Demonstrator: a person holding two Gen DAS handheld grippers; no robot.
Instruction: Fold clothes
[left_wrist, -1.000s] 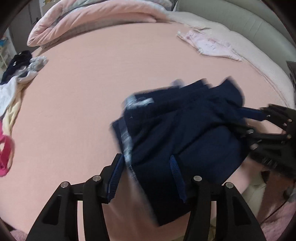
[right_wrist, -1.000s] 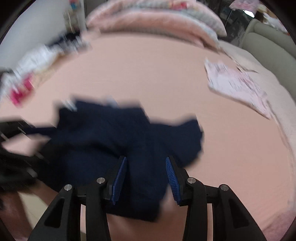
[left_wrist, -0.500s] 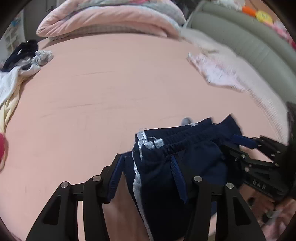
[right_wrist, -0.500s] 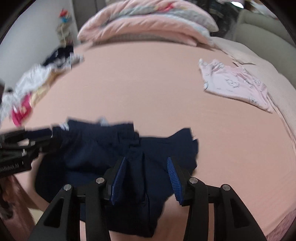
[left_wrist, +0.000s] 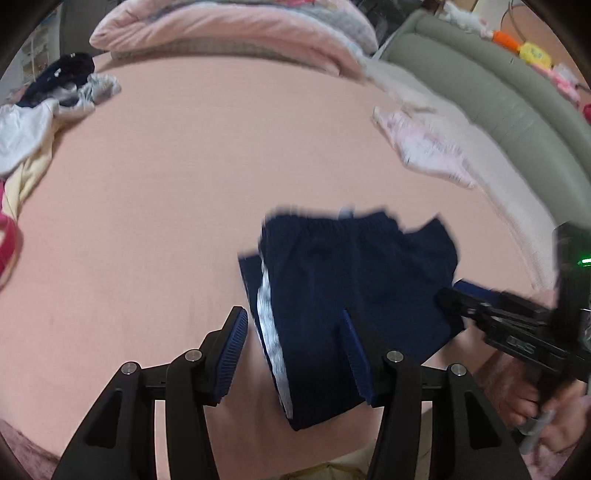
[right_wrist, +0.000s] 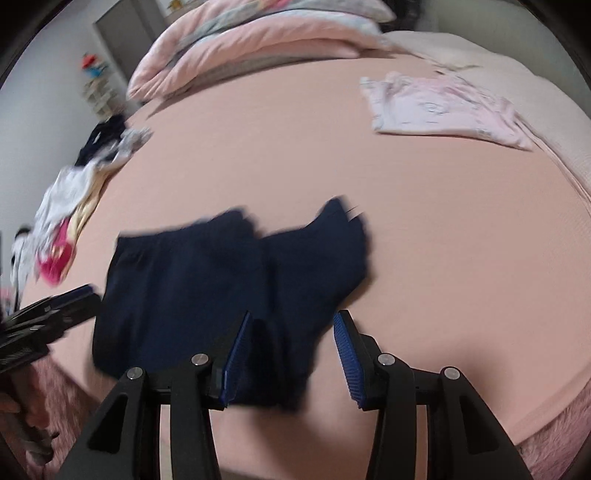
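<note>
1. Navy shorts (left_wrist: 354, 295) with a pale side stripe lay folded on the pink bed (left_wrist: 166, 192), near its front edge.
2. The left gripper (left_wrist: 291, 354) stood partly open over the shorts' striped side; the cloth lay between its blue pads (left_wrist: 231, 354), but whether the pads pressed on it could not be told.
3. The right gripper (right_wrist: 291, 354) was likewise partly open over the shorts' (right_wrist: 229, 291) near edge, with dark cloth between its jaws; a grip could not be told there either, as the cloth was blurred.
4. A folded pale pink garment (right_wrist: 443, 107) lay flat, well apart from the shorts, toward the bed's far right.
5. A heap of mixed clothes (right_wrist: 70, 206) sat at the bed's left edge.
6. A pink duvet (left_wrist: 229, 33) was bundled along the far end.
</note>
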